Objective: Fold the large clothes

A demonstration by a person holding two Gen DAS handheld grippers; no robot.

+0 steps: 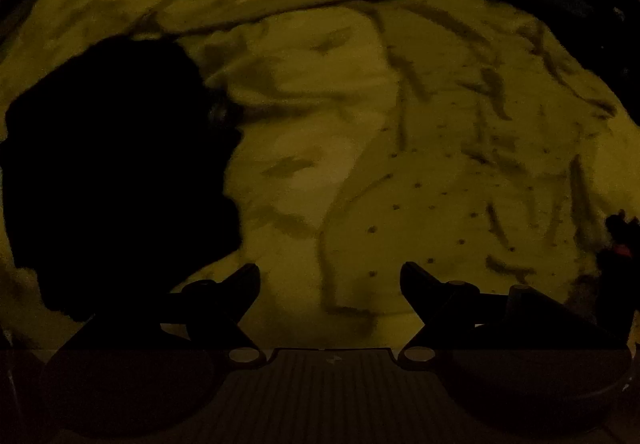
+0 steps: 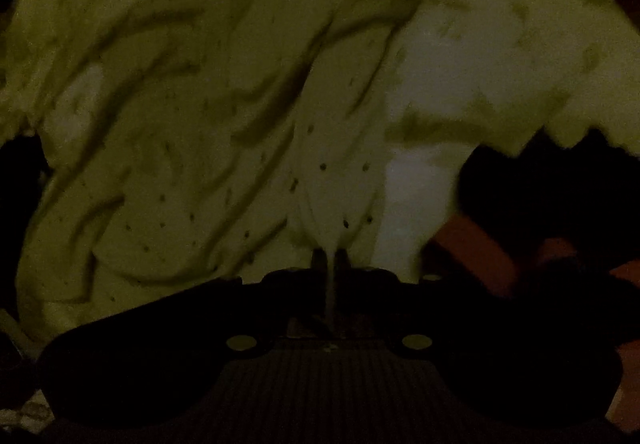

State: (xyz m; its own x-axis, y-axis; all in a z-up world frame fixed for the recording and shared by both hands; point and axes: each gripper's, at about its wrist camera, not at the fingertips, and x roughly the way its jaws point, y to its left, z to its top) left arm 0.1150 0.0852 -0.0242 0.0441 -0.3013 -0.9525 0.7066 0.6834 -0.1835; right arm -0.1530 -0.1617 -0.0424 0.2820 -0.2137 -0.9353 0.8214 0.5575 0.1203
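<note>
- Near centre, right gripper (image 2: 330, 258) jaws pinched on the dotted garment (image 2: 224, 116), probably to drag a fold.
- Left gripper (image 1: 330, 276) jaws wide, empty, above garment.
- Dark cloth (image 1: 116, 172) lies left.

Light lying very dim, yellow-green cast tinting both views; picture grain showing. Edges of both views sinking into near-black, no wall, window or furniture showing clearly enough to name. Reddish-brown surface (image 2: 472, 244) showing at lower right of right wrist view, possibly floor or tabletop, cannot tell which. Pale speckled patch (image 2: 24, 410) sitting at bottom left corner of same view, too dark to identify. Shadows pooling along the frame borders.
</note>
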